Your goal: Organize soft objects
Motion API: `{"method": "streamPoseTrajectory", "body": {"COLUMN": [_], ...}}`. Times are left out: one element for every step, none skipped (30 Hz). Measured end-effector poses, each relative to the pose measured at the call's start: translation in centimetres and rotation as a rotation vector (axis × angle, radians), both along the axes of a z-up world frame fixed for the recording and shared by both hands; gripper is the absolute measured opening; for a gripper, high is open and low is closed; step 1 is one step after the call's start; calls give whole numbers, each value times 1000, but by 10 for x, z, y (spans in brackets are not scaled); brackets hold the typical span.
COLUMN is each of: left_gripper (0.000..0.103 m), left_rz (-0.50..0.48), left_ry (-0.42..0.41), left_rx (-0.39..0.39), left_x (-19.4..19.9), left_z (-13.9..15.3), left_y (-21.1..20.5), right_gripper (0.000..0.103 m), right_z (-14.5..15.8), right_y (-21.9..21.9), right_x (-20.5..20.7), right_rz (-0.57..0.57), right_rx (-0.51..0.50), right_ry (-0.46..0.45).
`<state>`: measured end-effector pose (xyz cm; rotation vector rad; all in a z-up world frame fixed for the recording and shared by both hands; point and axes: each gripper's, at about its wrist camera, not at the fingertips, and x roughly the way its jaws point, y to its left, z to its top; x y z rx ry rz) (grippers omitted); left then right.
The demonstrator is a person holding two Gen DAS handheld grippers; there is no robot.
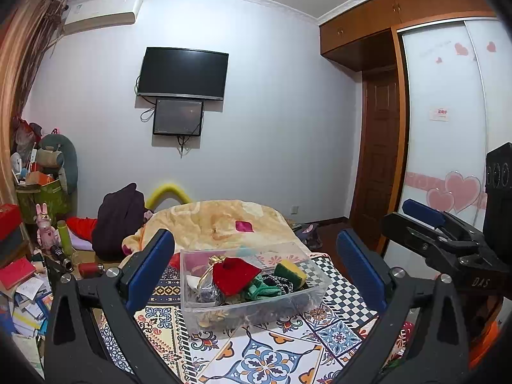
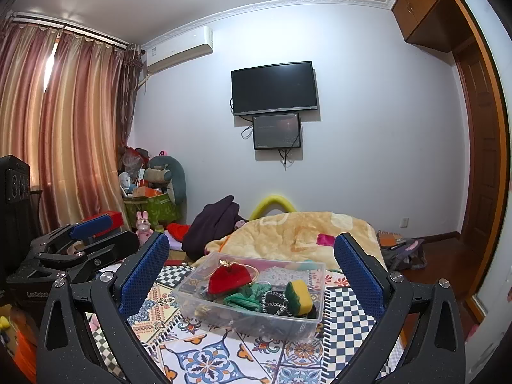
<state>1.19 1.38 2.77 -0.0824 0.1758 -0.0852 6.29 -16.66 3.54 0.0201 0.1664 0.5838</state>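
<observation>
A clear plastic bin (image 1: 192,291) stands on a patterned cloth (image 1: 272,352). It holds a red velvet pouch (image 1: 235,275), a yellow-green sponge (image 1: 289,273), green fabric (image 1: 260,289) and a dark beaded item. The bin also shows in the right wrist view (image 2: 315,288) with the pouch (image 2: 228,280) and sponge (image 2: 299,297). My left gripper (image 1: 256,265) is open and empty, a little short of the bin. My right gripper (image 2: 252,272) is open and empty, also short of the bin. Each gripper shows in the other's view, the right one (image 1: 425,220) and the left one (image 2: 86,233).
A yellow blanket (image 1: 217,220) with a pink patch lies behind the bin. A dark garment (image 1: 118,220) and a yellow foam tube (image 1: 166,192) lie further back. Clutter, books and toys (image 1: 28,275) fill the left. A wardrobe (image 1: 448,112) stands at the right.
</observation>
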Motion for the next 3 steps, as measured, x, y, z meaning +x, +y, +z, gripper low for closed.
{"method": "streamPoseTrajectory", "body": {"left_gripper": [103, 103, 103], "left_rz": [1, 2, 2], "left_ry": [1, 1, 3], "left_rx": [-1, -3, -6], "left_x": [0, 0, 0], "left_z": [0, 0, 0], "left_y": [0, 1, 1], "right_gripper": [103, 103, 103], "right_z": [0, 0, 0], "right_y": [0, -1, -1], "right_x": [0, 0, 0], "right_rz": [0, 0, 0], "right_rx": [-1, -1, 0], "right_ry": [0, 0, 0]}}
